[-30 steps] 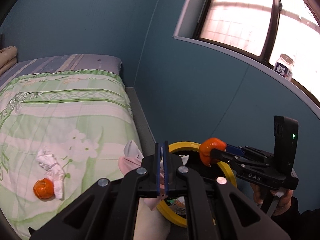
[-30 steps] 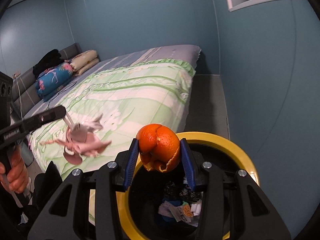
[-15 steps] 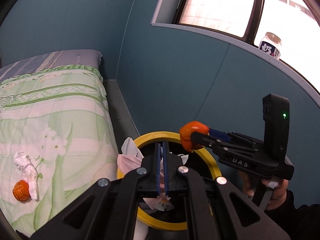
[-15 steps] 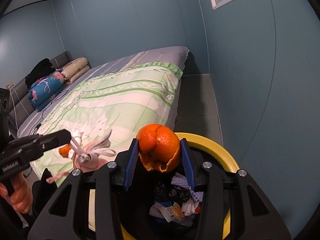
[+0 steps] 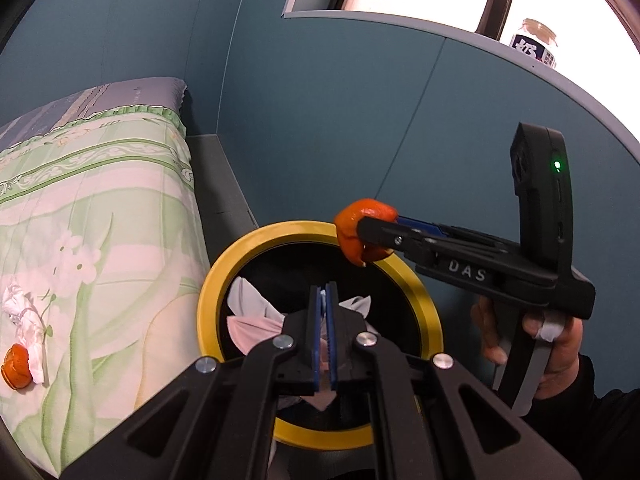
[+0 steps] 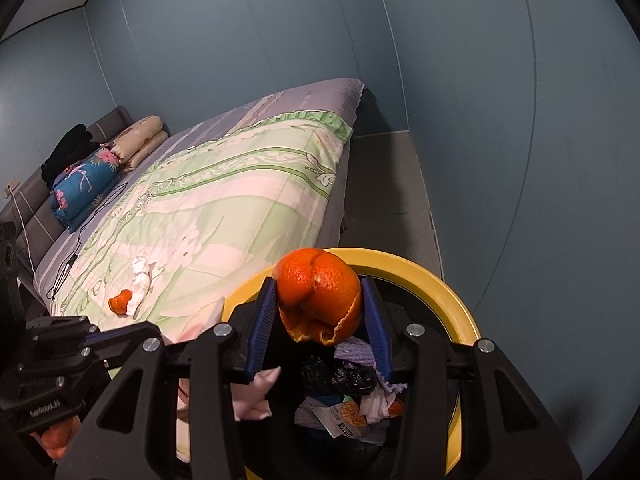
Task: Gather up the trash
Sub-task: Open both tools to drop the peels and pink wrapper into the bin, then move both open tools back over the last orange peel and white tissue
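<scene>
Over the yellow-rimmed bin (image 6: 460,300) the right gripper (image 6: 320,320) clamped an orange peel (image 6: 320,296), and the left gripper (image 5: 325,336) pinched a pinkish tissue (image 5: 252,320) above its mouth; another peel (image 6: 120,303) and crumpled paper (image 6: 140,276) lay on the bed beside the bin

The left tongs (image 5: 325,332) pinch a pink and white rag (image 5: 252,320) over the yellow bin (image 5: 212,300). The right tongs (image 5: 362,236) hold orange peel (image 5: 356,224) above the bin's far rim. More peel (image 5: 16,366) and crumpled paper (image 5: 22,316) lie touching on the bed (image 5: 100,200).
</scene>
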`<act>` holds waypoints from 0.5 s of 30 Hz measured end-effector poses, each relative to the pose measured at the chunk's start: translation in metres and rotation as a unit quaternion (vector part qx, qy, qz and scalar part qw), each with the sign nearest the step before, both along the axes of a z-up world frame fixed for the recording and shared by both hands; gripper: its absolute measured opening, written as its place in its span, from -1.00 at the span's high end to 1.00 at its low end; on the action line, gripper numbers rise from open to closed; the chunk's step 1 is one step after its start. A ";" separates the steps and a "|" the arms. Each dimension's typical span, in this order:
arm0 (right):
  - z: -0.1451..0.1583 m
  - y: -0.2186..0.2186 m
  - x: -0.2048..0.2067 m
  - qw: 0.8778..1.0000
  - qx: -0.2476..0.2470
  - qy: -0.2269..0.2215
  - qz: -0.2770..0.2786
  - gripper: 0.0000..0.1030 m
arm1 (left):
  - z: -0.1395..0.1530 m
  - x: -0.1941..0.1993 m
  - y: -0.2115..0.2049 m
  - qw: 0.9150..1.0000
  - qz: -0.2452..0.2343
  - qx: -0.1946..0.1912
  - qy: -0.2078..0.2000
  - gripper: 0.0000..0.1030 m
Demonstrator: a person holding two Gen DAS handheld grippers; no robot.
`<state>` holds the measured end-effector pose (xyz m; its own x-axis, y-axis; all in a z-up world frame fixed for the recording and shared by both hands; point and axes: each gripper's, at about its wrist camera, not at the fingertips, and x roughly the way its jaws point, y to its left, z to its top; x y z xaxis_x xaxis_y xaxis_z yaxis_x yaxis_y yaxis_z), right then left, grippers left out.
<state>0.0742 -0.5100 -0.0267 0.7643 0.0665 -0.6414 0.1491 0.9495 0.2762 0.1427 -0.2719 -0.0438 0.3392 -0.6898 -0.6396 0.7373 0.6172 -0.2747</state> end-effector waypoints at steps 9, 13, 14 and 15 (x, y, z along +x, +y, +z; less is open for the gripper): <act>0.006 -0.010 -0.004 1.000 0.004 -0.012 -0.027 -0.08 | 0.001 0.003 0.013 1.000 0.027 -0.006 0.005 -0.23; 0.007 -0.010 -0.004 0.999 0.005 -0.015 -0.028 -0.17 | 0.008 0.005 0.031 0.998 0.057 -0.014 -0.014 -0.47; 0.008 -0.009 -0.004 1.000 0.007 -0.016 -0.026 -0.18 | 0.010 0.007 0.038 0.997 0.069 -0.015 -0.019 -0.49; 0.008 -0.008 -0.004 1.000 0.007 -0.017 -0.024 -0.19 | 0.011 0.008 0.042 0.997 0.075 -0.015 -0.019 -0.51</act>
